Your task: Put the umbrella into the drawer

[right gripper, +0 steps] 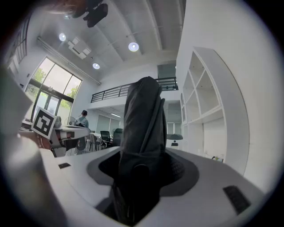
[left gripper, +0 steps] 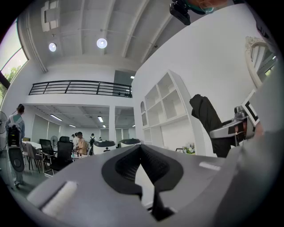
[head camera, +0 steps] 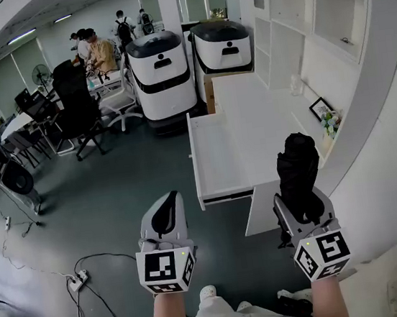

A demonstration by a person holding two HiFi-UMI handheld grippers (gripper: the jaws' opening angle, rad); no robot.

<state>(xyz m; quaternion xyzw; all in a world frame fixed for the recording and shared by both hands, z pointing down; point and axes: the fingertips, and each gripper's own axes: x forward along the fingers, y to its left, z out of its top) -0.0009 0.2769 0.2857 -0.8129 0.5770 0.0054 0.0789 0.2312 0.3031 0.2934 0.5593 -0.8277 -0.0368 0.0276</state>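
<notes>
We hold the umbrella (head camera: 297, 166), folded and black, in the right gripper (head camera: 302, 204) at the lower right of the head view. Its fingers pinch it low on its body, so most of its length sticks out ahead of them. The right gripper view shows the same: dark fabric fills the gap between the fingers and rises up the middle of the frame. Gripping it near one end seems sensible, since the long free part can be led into the drawer first.

The left gripper (head camera: 166, 202) sits lower centre, just left of the right one. Its fingers are pressed together at the tips with nothing between them. We judge it is kept free to work the drawer (head camera: 227, 199), which lies under the near edge of the white table (head camera: 219, 151), in the centre of the frame. A dark slit runs along it, but we cannot tell whether it is ajar. Both grippers are well short of it, so the approach is yet to be made.

The table top is mostly bare, with a picture frame (head camera: 320, 107) and flowers (head camera: 330, 122) at its right side below white shelves (head camera: 309, 9). Beyond it stand two white machines (head camera: 162, 72). At upper left are people (head camera: 101, 51) and an office chair (head camera: 75, 105). A power strip (head camera: 77, 281) lies on the grey floor (head camera: 115, 187) at lower left.
</notes>
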